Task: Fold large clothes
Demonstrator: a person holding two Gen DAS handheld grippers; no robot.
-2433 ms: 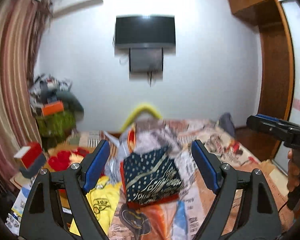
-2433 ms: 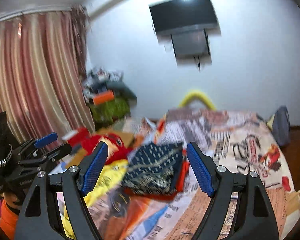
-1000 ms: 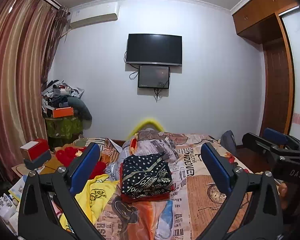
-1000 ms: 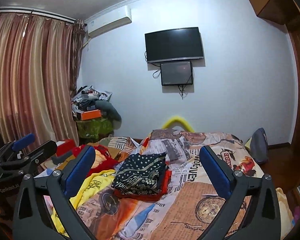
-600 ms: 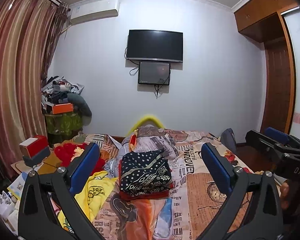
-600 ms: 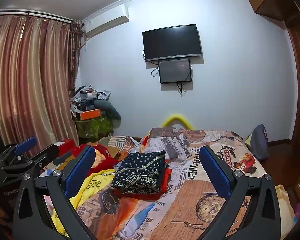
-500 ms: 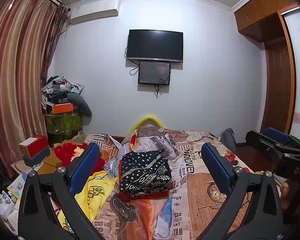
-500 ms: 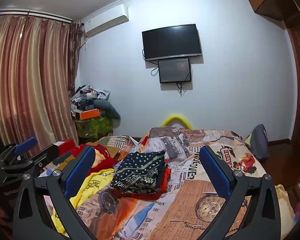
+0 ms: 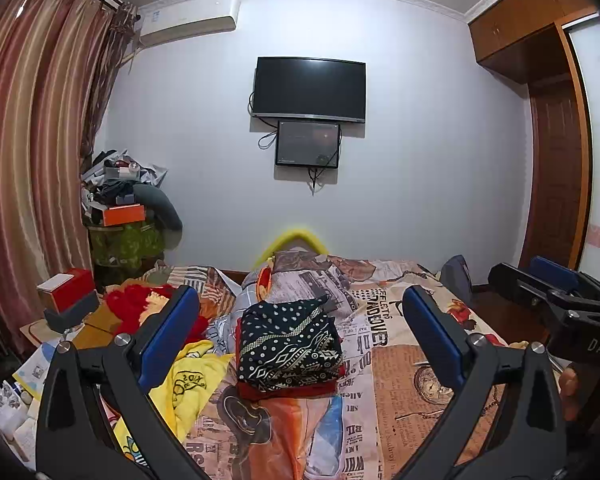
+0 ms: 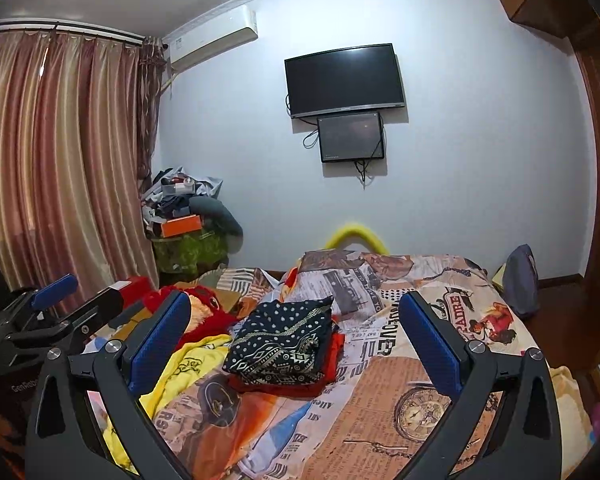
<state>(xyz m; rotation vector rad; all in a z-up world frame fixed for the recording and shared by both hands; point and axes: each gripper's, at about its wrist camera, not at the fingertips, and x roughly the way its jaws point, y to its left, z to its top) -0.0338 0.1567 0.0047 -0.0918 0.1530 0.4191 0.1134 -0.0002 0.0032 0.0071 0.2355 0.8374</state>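
Observation:
A folded dark navy patterned garment (image 9: 288,340) lies on a folded red garment (image 9: 288,390) on the bed; the stack also shows in the right wrist view (image 10: 282,340). A loose yellow garment (image 9: 188,380) lies left of the stack, and shows in the right wrist view (image 10: 184,368). My left gripper (image 9: 300,332) is open and empty, held back from the stack. My right gripper (image 10: 296,332) is open and empty, also back from it. The right gripper shows at the right edge of the left view (image 9: 556,304); the left gripper shows at the left edge of the right view (image 10: 60,312).
The bed has a newspaper-print cover (image 9: 396,360). A red plush or cloth (image 9: 136,304) and a red box (image 9: 66,288) lie at left. A cluttered green cabinet (image 9: 126,240) stands by striped curtains (image 9: 28,160). A television (image 9: 310,88) hangs on the far wall. A wooden wardrobe (image 9: 556,160) stands at right.
Both grippers have pulled back and up from the folded stack and their jaws have opened wider. In the last half second nothing moves.

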